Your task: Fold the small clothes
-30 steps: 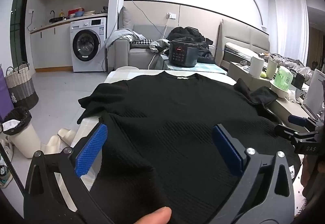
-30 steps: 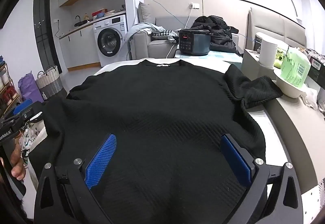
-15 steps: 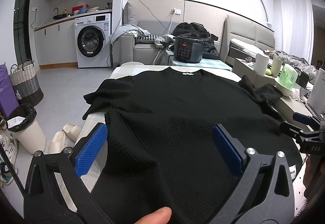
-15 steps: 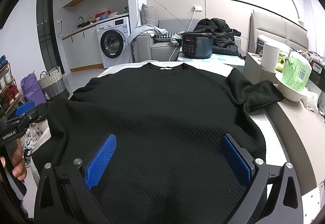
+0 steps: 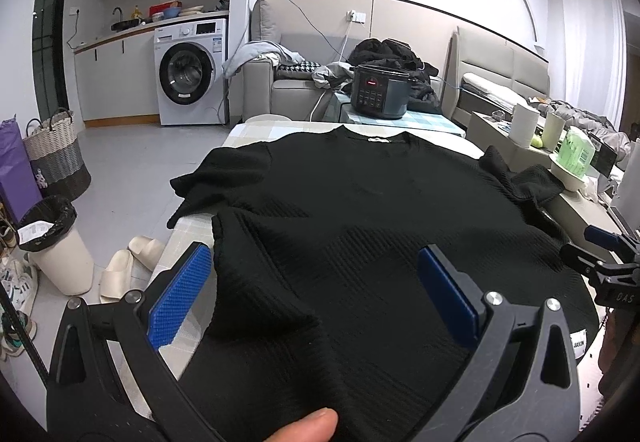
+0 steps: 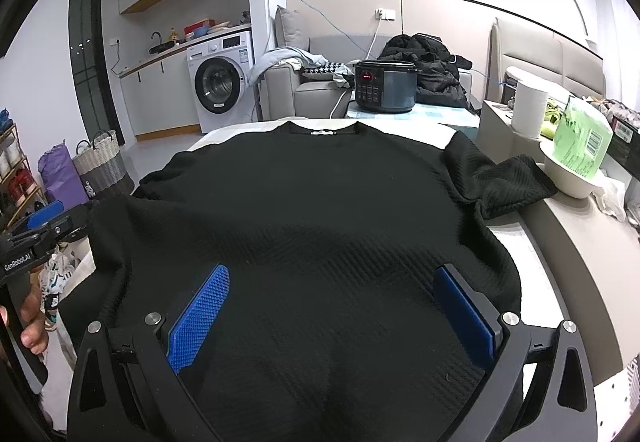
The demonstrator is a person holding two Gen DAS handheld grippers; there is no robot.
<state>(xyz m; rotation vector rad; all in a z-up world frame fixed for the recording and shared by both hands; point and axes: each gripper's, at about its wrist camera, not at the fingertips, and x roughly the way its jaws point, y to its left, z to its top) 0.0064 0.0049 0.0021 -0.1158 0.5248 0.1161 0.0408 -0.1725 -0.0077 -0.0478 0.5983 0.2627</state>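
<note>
A black ribbed short-sleeved top [image 5: 360, 209] lies spread on the table, collar at the far end, hem toward me; it also fills the right wrist view [image 6: 320, 209]. My left gripper [image 5: 316, 266] is open over the top's near left part, its jaws wide apart above the cloth. My right gripper [image 6: 332, 278] is open over the near right part of the hem. Neither holds cloth. The left sleeve [image 5: 212, 173] hangs off the table's left edge. The right sleeve [image 6: 496, 177] lies crumpled on a side counter.
A checked table [image 5: 256, 129] bears the top. A rice cooker [image 5: 378, 91] stands beyond it. A white bowl with a green packet [image 6: 576, 161] sits at right. A bin [image 5: 56, 242], slippers [image 5: 128, 262] and a basket [image 5: 56, 157] are on the floor at left.
Both grippers stay open over the hem. The views have tilted slightly, showing the top a little farther and lower in frame.
</note>
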